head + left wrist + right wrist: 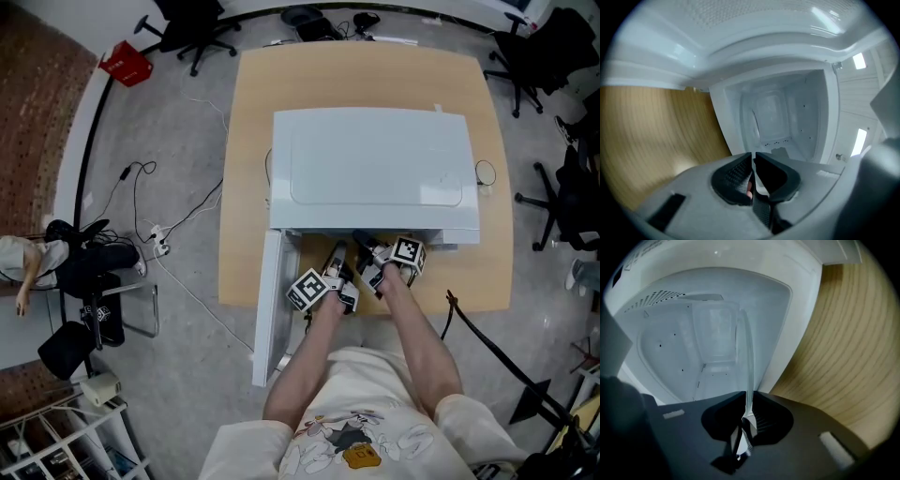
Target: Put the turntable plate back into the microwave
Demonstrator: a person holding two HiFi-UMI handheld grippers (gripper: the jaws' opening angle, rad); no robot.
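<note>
Turntable plate at the microwave's mouth, by the table's near edge

Turntable plate (746,362) reaches into the open white microwave (375,169), its rim clamped by the right gripper (746,416) and the left gripper (753,161). The wooden table (253,187) stands on a grey floor (178,112), with cables (141,202) to the left and office chairs (192,28) beyond.
</note>
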